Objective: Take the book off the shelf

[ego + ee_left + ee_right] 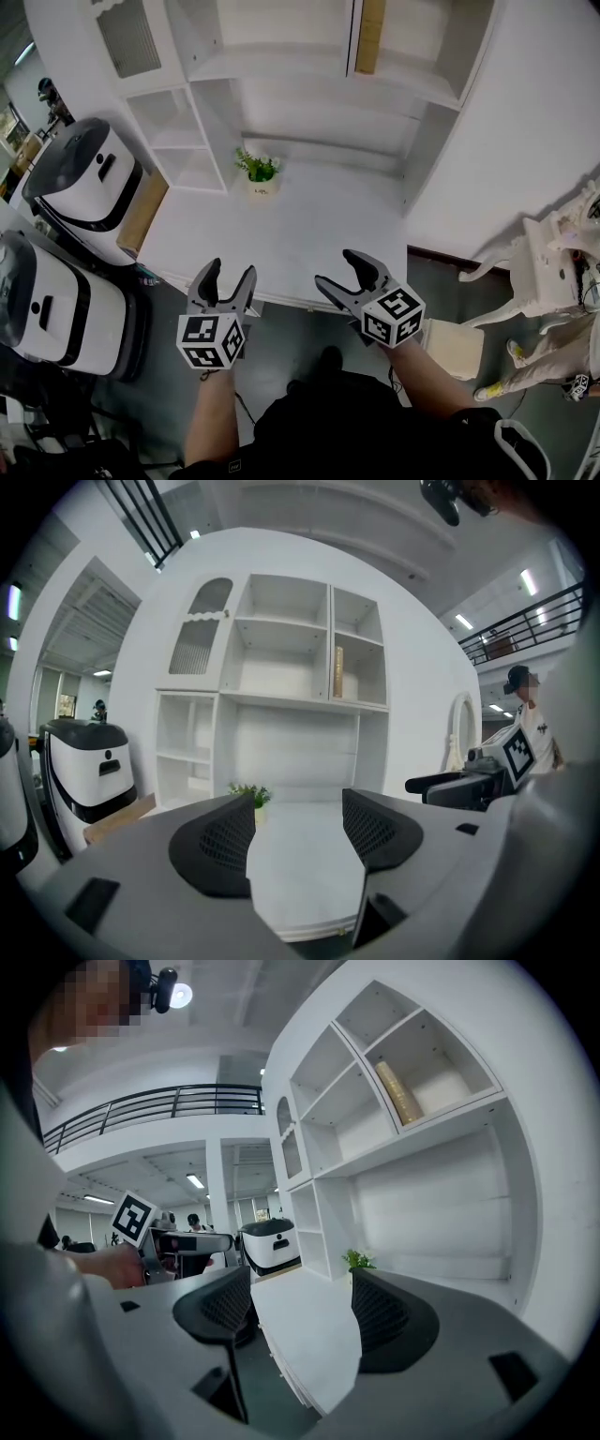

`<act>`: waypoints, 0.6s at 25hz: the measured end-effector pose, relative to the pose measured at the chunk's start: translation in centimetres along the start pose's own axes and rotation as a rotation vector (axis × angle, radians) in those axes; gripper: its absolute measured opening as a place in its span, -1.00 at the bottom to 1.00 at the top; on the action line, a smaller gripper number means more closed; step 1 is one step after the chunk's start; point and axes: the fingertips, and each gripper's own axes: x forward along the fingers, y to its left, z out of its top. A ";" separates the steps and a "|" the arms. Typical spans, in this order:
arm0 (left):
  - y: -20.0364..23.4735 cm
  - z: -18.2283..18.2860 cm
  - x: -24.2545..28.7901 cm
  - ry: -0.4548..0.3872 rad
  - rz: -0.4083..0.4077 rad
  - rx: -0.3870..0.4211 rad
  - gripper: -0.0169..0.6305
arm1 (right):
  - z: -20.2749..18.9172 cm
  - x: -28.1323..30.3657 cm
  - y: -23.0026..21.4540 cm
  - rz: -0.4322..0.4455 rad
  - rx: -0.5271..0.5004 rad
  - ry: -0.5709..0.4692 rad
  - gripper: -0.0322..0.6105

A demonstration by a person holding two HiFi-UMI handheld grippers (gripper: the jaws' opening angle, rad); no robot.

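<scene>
A tan book point(369, 36) stands upright in an upper compartment of the white shelf unit point(281, 66); it also shows as the book point(338, 672) and the book point(398, 1093) in both gripper views. My left gripper point(228, 277) hovers open at the near edge of the white desk point(291, 234), nothing between its jaws. To its right my right gripper point(342, 270) is open too and empty. Both are far below the book.
A small potted plant point(258, 172) sits at the back of the desk. Two white-and-black robot units point(89, 178) stand at the left. A white chair point(539, 272) and a pale box point(457, 347) are at the right. A person point(528, 726) stands at the right.
</scene>
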 end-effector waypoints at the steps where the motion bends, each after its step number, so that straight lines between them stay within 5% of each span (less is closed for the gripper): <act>1: 0.0 0.5 0.9 0.000 0.000 0.004 -0.01 | 0.4 0.3 -0.9 0.001 0.003 -0.005 0.17; 15: -2.5 2.8 10.8 0.013 -0.030 0.014 -0.02 | 2.2 3.1 -9.5 -0.007 0.010 -0.005 0.17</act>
